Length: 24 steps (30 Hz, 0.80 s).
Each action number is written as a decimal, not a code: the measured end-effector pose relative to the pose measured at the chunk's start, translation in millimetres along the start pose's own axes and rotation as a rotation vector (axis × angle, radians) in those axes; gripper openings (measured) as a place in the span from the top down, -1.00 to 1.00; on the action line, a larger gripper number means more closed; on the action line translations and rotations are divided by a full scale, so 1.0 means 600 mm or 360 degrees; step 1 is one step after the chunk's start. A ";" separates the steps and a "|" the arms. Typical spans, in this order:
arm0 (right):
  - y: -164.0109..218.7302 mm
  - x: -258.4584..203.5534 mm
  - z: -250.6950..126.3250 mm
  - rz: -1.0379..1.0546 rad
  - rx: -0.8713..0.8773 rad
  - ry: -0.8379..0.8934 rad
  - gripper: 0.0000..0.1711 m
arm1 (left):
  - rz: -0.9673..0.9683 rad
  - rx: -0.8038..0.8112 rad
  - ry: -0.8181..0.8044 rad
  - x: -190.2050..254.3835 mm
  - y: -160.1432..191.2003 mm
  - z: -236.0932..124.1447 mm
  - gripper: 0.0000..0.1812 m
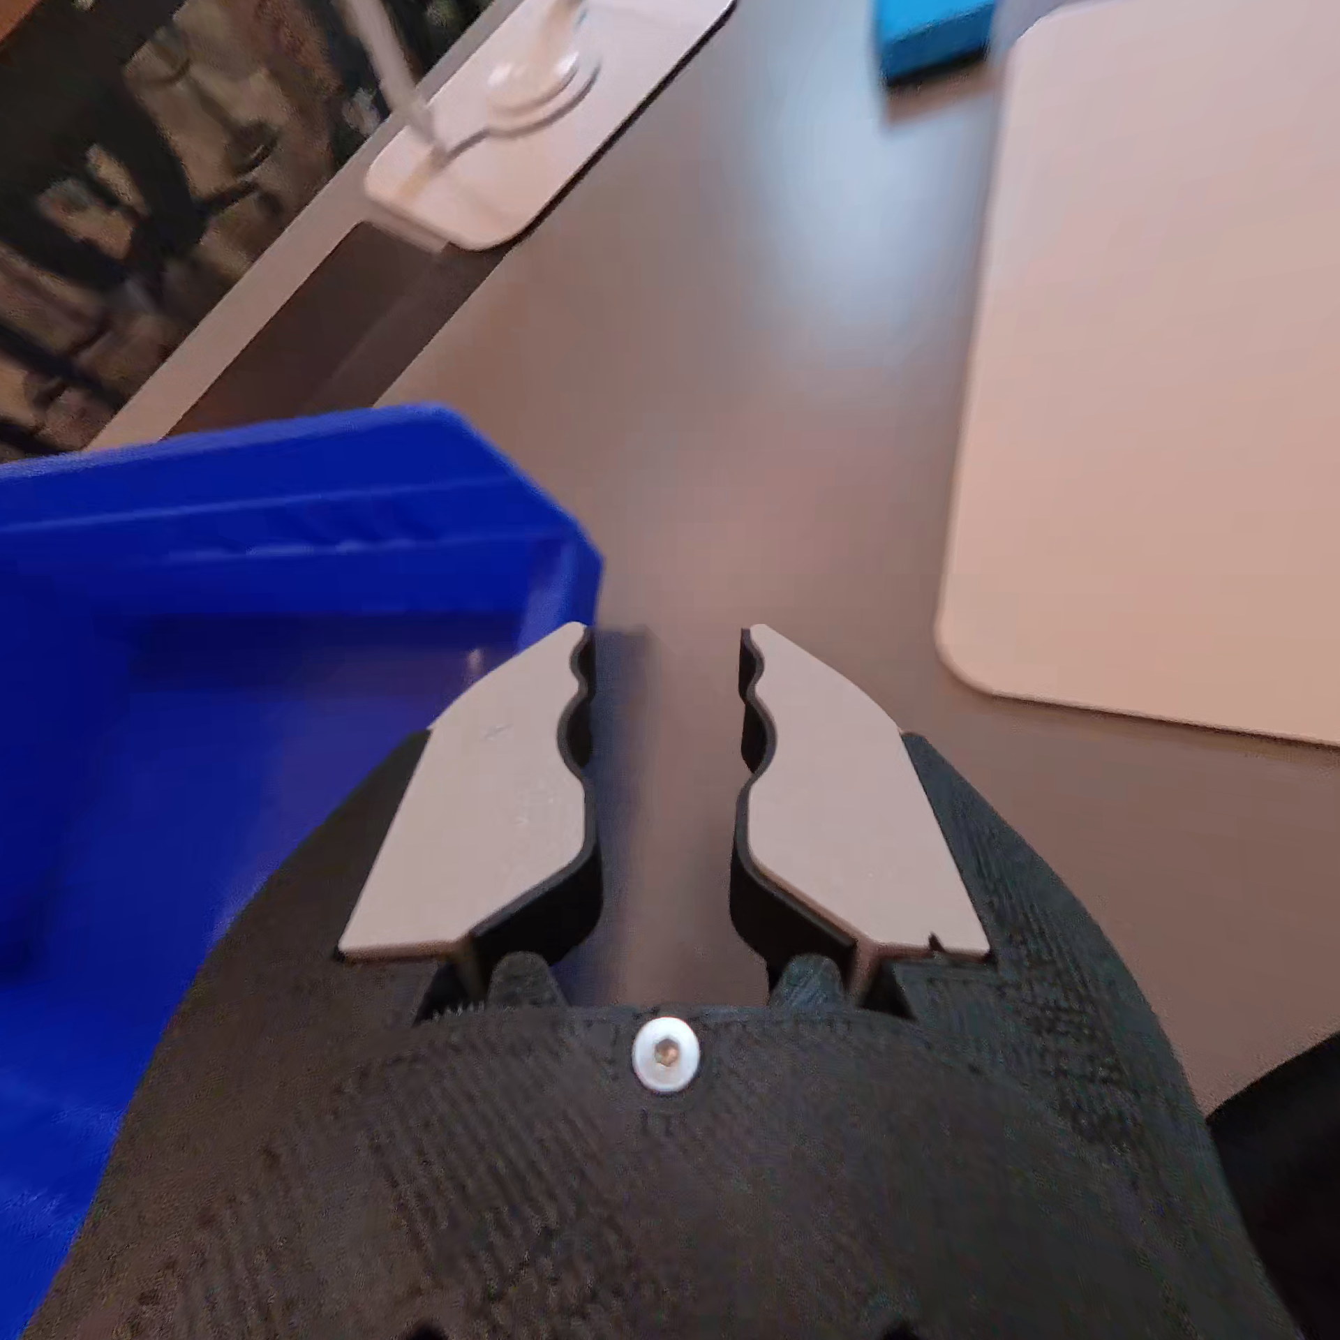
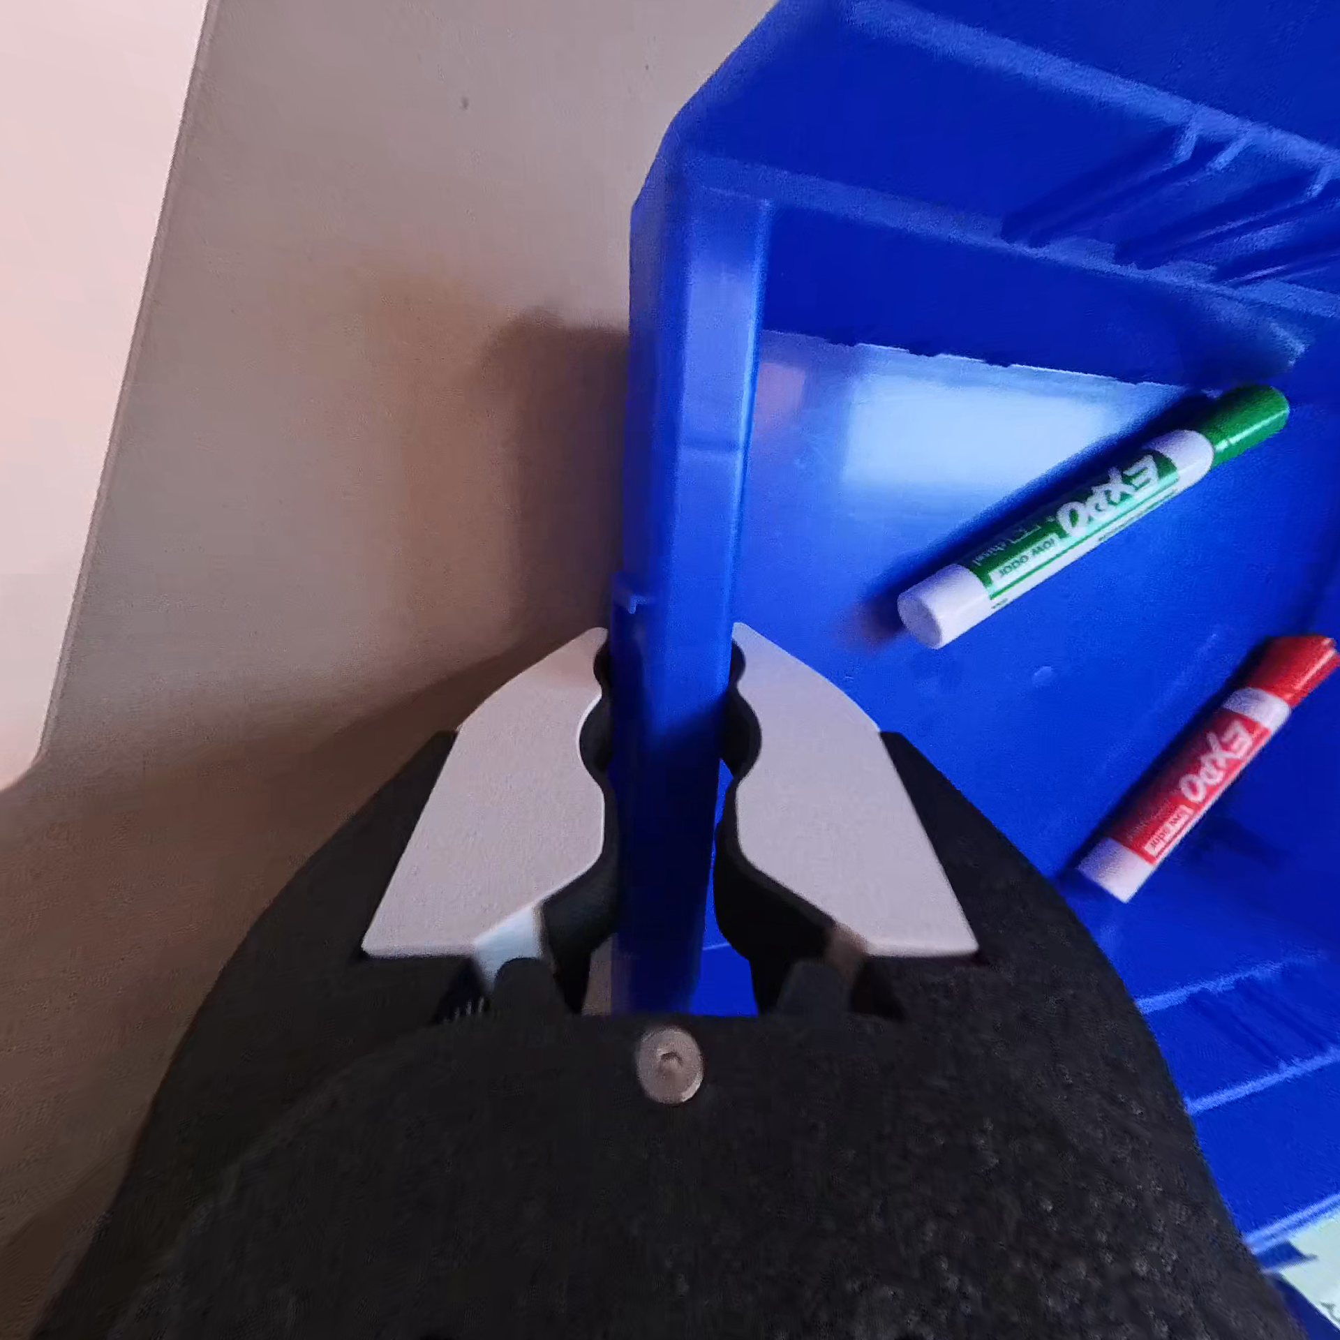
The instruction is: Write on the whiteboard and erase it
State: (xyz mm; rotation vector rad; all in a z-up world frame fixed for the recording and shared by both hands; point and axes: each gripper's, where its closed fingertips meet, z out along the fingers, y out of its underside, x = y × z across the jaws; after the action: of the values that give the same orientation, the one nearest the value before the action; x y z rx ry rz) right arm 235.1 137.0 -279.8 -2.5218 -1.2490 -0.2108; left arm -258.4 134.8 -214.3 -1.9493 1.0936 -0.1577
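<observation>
Clamping down on the side wall of the blue bin (image 2: 689, 435), the right gripper (image 2: 671, 652) has one finger outside the wall and one inside, pressed tight against the plastic. Two markers lie loose on the bin's floor: one green marker (image 2: 1088, 518) toward the far wall and one red marker (image 2: 1207, 768) nearer the gripper, both lying at a slant and apart from each other. Over on the left wrist view, the left gripper (image 1: 667, 645) hangs with its two fingers parted and nothing between them, just above the dark bench (image 1: 725, 399). One blue bin (image 1: 217, 616) sits just beside its left finger. One whiteboard (image 1: 1160, 362) lies flat toward the bench's right edge, its face blank. One blue eraser (image 1: 935, 36) rests just beyond the whiteboard's far corner. One white stand base (image 1: 507, 145) sits at the bench's far left edge.
</observation>
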 end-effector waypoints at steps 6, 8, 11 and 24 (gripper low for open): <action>0.064 -0.046 -0.046 -0.0068 0.0096 0.0099 0.69 | 0.0103 -0.0673 -0.0177 -0.064 0.104 0.002 0.36; 0.088 -0.065 -0.065 -0.0085 0.0103 0.0120 0.68 | 0.0172 -0.0819 -0.0237 -0.080 0.126 0.015 0.36; 0.111 -0.104 -0.097 -0.0138 0.0120 0.0133 0.68 | 0.0269 -0.0931 -0.0196 -0.087 0.141 0.032 0.66; -0.027 -0.346 -0.175 -0.0990 0.0321 0.0118 0.67 | 0.0498 -0.0678 -0.0482 -0.049 0.088 -0.060 0.66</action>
State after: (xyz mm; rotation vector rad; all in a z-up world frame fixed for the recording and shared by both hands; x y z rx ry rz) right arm 97.4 -45.3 -233.4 -1.8779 -1.8822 -0.2946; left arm -326.9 121.9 -222.7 -2.0440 1.2790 0.5648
